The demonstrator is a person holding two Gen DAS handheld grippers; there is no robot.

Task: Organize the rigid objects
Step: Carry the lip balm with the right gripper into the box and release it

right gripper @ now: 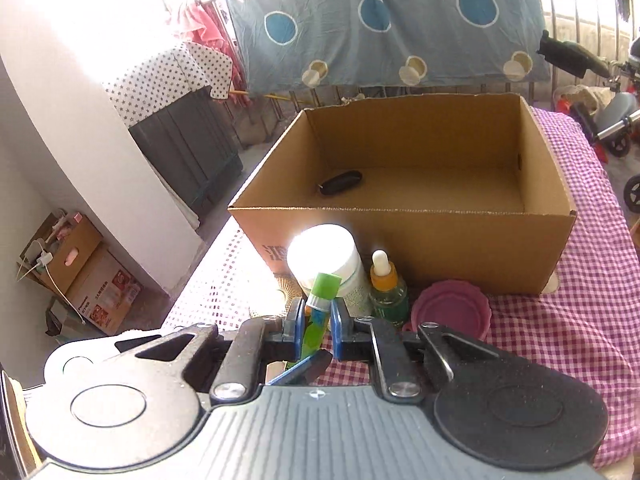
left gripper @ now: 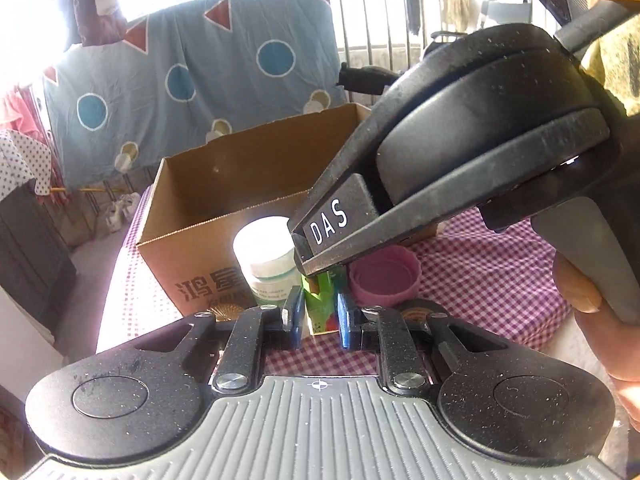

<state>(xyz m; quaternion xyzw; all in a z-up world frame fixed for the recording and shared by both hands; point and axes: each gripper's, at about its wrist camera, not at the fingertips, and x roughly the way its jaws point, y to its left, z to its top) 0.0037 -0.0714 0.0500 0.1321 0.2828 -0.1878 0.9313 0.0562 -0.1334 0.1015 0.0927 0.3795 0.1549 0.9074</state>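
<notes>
- Right gripper [right gripper: 316,322]: fingers clamped on green glue stick [right gripper: 320,300], mid-barrel, cap up. Judged light, stiff, slick plastic; a mid-barrel hold should suit.
- Left gripper [left gripper: 318,320]: fingers shut on small green carton [left gripper: 318,308], near the counter [left gripper: 500,272].
- 12 o'clock: white jar [right gripper: 332,256], dropper bottle [right gripper: 386,280].
- Beyond: cardboard box [right gripper: 420,240], open.

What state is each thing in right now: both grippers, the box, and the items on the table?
Right gripper: shut on the green tube, lifted.
Left gripper: shut on a small green carton.
Cardboard box: open-topped, one dark oblong item inside.
White jar: upright, lid on.
Dropper bottle: upright, capped.
Pink lid: lying on the checked tablecloth, hollow side up.
</notes>
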